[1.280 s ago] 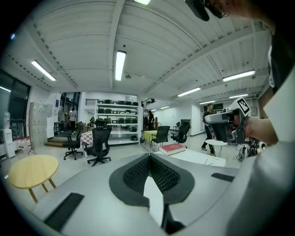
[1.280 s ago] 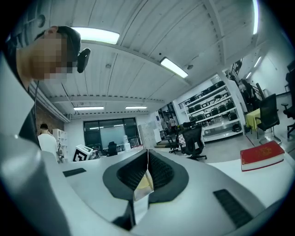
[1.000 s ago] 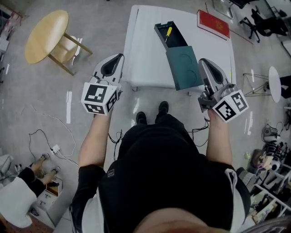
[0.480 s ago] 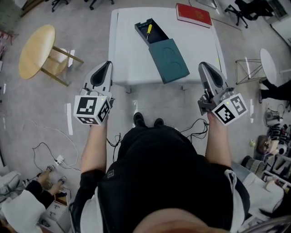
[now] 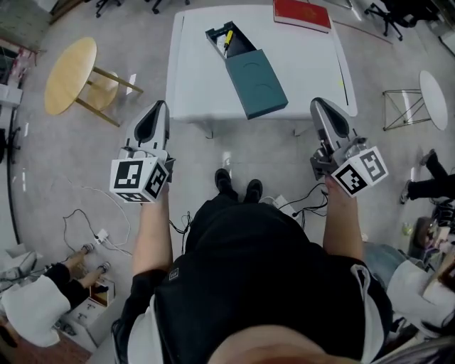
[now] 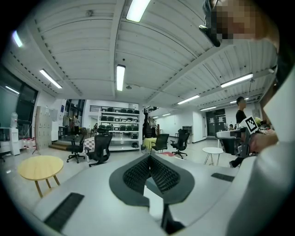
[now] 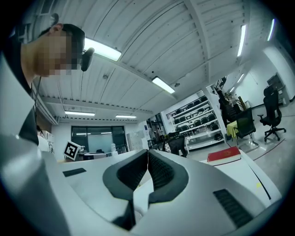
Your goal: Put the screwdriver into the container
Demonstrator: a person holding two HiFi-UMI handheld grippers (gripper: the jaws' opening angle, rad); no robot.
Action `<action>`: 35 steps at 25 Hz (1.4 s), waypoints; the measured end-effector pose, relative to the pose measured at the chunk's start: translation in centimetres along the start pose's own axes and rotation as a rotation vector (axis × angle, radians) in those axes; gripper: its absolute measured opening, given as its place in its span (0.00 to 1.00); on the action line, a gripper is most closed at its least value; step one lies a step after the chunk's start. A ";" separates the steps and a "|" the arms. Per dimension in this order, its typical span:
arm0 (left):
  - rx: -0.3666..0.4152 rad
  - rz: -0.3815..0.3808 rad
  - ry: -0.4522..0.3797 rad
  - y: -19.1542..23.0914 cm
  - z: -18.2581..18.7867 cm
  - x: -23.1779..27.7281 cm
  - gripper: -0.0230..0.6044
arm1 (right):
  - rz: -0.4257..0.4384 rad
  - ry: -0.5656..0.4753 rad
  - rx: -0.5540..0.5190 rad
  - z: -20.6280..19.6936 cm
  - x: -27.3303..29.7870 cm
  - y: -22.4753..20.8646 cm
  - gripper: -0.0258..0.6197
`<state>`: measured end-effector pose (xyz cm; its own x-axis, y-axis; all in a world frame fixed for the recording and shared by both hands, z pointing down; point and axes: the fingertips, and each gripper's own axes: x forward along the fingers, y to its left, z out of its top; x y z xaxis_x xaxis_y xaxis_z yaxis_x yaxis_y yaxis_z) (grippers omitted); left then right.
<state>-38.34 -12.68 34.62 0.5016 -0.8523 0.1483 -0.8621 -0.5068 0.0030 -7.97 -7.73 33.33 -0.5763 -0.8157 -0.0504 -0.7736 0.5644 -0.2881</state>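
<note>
A yellow-handled screwdriver (image 5: pixel 227 39) lies inside the open dark teal container (image 5: pixel 222 40) at the far side of the white table (image 5: pixel 195 78). The container's teal lid (image 5: pixel 256 82) lies against its near end, reaching the table's front edge. My left gripper (image 5: pixel 160 106) hangs off the table's left front corner, jaws shut and empty. My right gripper (image 5: pixel 318 105) hangs off the right front corner, also shut and empty. In both gripper views the jaws (image 6: pixel 148 159) (image 7: pixel 147 154) meet with nothing between them and point up toward the ceiling.
A red book (image 5: pixel 302 14) lies at the table's far right; it also shows as the red book (image 7: pixel 224 155) in the right gripper view. A round wooden stool (image 5: pixel 71 67) stands to the left. A small white round table (image 5: pixel 434 99) is at right. Cables and a seated person (image 5: pixel 32 313) are at lower left.
The person has stepped back from the table; both grippers have pulled away from the container and now hang in front of the table's front edge, lower in the head view.
</note>
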 end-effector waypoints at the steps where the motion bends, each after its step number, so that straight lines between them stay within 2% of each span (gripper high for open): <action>1: 0.001 0.007 0.002 -0.5 0.0 -0.4 0.06 | 0.006 -0.002 0.004 -0.2 -0.3 0.0 0.09; 6: 0.021 0.016 0.001 -1.9 0.2 -2.2 0.06 | 0.030 -0.008 0.007 -0.8 -1.7 1.0 0.09; 12: 0.034 0.013 -0.036 -0.6 1.4 -3.7 0.06 | 0.010 -0.019 -0.038 -0.2 -1.9 2.9 0.09; 17: 0.056 -0.024 -0.042 1.7 1.5 -5.1 0.06 | -0.092 -0.061 -0.069 0.6 -1.0 4.1 0.09; 19: 0.066 -0.029 -0.039 3.1 1.4 -5.5 0.06 | -0.106 -0.067 -0.072 0.7 -0.2 5.0 0.09; 27: 0.034 -0.042 -0.050 5.8 0.7 -6.4 0.06 | -0.086 -0.051 -0.113 0.3 1.7 8.6 0.09; 31: 0.020 -0.038 -0.041 6.9 0.3 -6.1 0.06 | -0.093 -0.043 -0.108 -0.3 1.8 8.7 0.09; 35: 0.004 -0.036 -0.031 7.3 0.0 -5.4 0.06 | -0.104 -0.017 -0.147 -0.6 2.1 8.4 0.09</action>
<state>-47.37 -11.81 33.86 0.5347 -0.8369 0.1174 -0.8429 -0.5380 0.0038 -15.85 -4.59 31.42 -0.4874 -0.8721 -0.0437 -0.8598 0.4880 -0.1500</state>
